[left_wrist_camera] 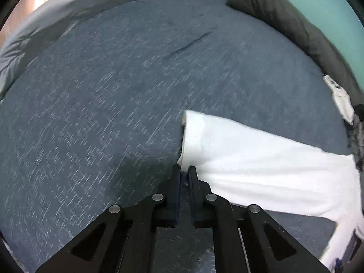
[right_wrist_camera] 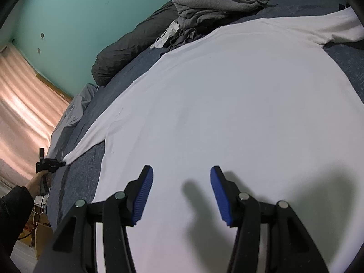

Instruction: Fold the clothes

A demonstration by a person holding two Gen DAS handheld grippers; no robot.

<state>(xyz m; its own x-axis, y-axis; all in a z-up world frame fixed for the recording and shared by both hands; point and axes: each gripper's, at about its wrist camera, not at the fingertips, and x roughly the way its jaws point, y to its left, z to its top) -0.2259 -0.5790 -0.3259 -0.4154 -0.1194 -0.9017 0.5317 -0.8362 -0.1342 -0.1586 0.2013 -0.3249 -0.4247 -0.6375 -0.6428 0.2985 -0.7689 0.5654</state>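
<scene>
Blue-padded right gripper (right_wrist_camera: 181,175) hanging half-open over white shirt (right_wrist_camera: 227,113)
Left gripper (left_wrist_camera: 184,170) is pinching the sleeve cuff; shirt is lying flat on the blue bedspread (left_wrist_camera: 102,102).

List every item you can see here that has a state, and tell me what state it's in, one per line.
white shirt: spread flat on the bed, one sleeve stretched out sideways.
left gripper: shut on the sleeve cuff.
right gripper: open, above the shirt body, holding nothing.
grey clothes: crumpled in a pile, unfolded.
dark pillow: lying along the wall edge of the bed.
blue bedcover: smooth, mostly flat.
</scene>
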